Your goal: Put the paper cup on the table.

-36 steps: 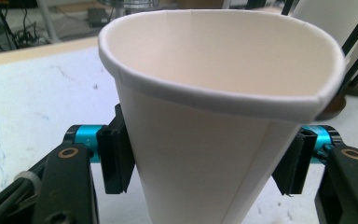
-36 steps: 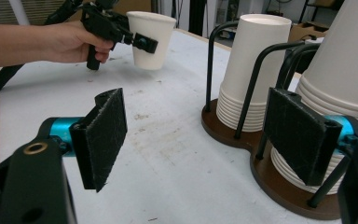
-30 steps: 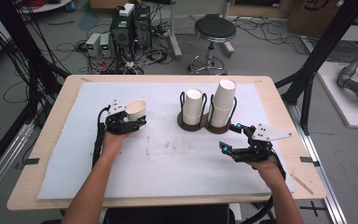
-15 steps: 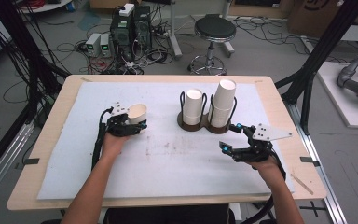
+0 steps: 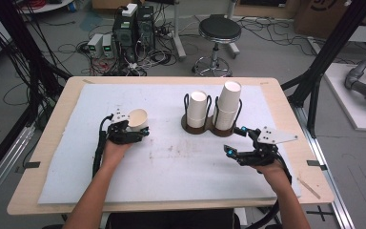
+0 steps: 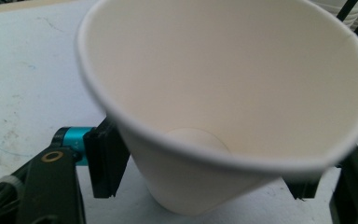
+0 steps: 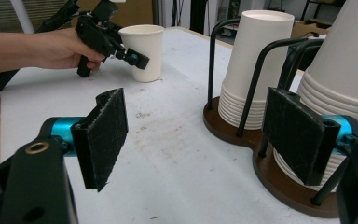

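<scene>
One paper cup [image 5: 137, 119] stands upright on the white sheet covering the counter [image 5: 66, 95], well apart from the two stacks of cups [image 5: 213, 107] in the dark wire holder [image 5: 205, 128] over to its right. The left tongs [image 5: 140, 131] sit around it, low on its wall, and their jaws have just been opening; in the left gripper view the cup [image 6: 223, 102] rests between them with the left pad beside its side and the far one hidden behind the rim, so I judge the hold to be let go, the cup resting on its own base. The right tongs [image 5: 235, 141] hang wide open and empty just in front of the holder, and in the right gripper view the stacks [image 7: 256, 65] rise close past their pads [image 7: 105, 135]. A cup like this looks very light and thin-walled: it would dent under a hard squeeze and tip at a nudge. The stiffest place to grasp would be low on the wall near the base, or just under the rolled rim, with gentle pressure from both sides.
</scene>
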Available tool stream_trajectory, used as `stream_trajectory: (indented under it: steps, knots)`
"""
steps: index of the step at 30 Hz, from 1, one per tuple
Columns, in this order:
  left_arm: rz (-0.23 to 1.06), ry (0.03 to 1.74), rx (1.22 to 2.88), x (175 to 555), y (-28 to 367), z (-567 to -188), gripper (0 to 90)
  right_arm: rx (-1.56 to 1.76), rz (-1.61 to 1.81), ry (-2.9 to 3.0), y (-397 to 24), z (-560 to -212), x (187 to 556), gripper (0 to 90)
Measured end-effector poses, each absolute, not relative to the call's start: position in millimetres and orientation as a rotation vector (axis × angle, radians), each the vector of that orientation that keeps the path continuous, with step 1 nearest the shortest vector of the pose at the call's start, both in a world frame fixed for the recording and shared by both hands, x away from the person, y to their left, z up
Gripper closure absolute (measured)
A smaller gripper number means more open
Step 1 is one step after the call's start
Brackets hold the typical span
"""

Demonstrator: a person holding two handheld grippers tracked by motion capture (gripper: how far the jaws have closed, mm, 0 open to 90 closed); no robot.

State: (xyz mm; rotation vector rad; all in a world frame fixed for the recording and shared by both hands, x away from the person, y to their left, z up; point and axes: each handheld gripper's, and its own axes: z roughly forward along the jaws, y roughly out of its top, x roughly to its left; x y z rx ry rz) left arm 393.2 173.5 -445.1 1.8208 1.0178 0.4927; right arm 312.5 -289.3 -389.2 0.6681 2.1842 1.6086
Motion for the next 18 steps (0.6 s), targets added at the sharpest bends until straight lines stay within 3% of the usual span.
stream_trajectory:
  steps: [18]
  knots:
    - [0.522, 0.977, 1.798, 365, 188, -440, 23.4, 0.675, 1.603, 2.193, -288, -391, 312, 22.9]
